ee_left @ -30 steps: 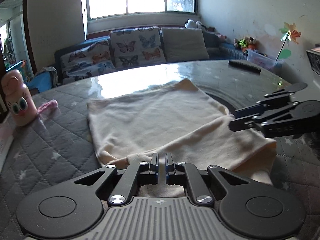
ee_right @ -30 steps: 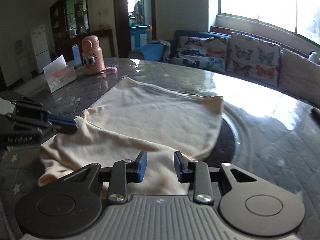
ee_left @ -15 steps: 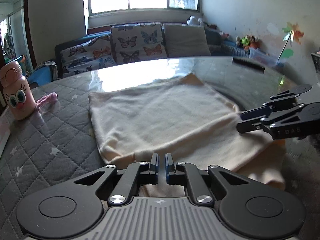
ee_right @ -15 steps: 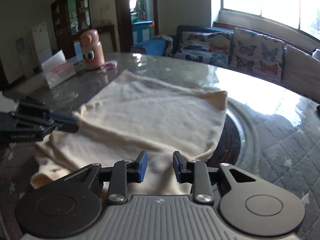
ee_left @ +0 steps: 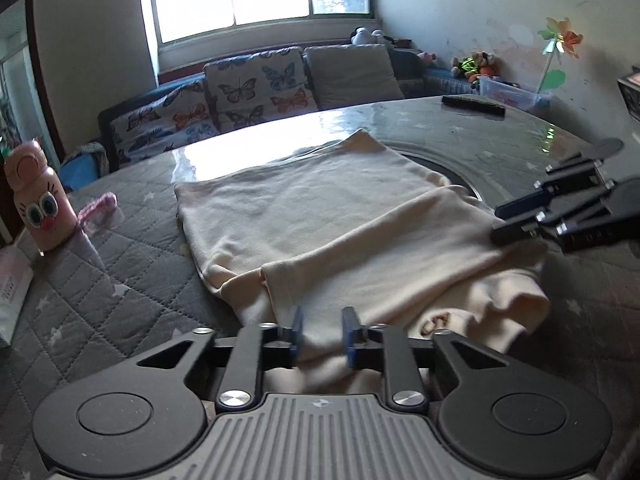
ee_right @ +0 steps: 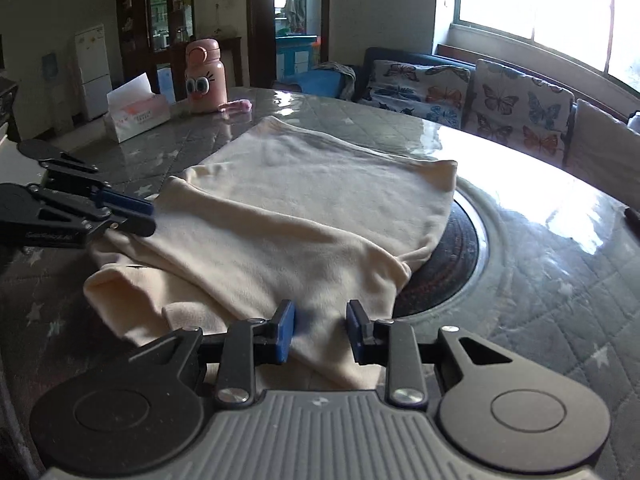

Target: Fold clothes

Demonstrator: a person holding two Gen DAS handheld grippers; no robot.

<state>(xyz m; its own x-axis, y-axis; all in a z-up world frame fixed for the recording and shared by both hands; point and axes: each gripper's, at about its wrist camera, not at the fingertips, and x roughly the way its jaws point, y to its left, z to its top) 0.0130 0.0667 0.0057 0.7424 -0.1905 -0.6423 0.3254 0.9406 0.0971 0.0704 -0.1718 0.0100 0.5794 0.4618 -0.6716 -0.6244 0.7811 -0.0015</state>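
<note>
Both jaws parted and empty, our left hand-held gripper [ee_left: 320, 330] and right hand-held gripper [ee_right: 320, 330] hover over the near folded edge of the cream garment [ee_left: 320, 216] on the bench [ee_right: 560, 280]; we judge the fold wants smoothing flat before regripping corners.

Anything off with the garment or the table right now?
The cream garment isn't folded square: the flap laid across it runs diagonally, and its near right end is bunched in a loose roll. One far edge overhangs the table's dark round inset. No spills or damage visible.
</note>
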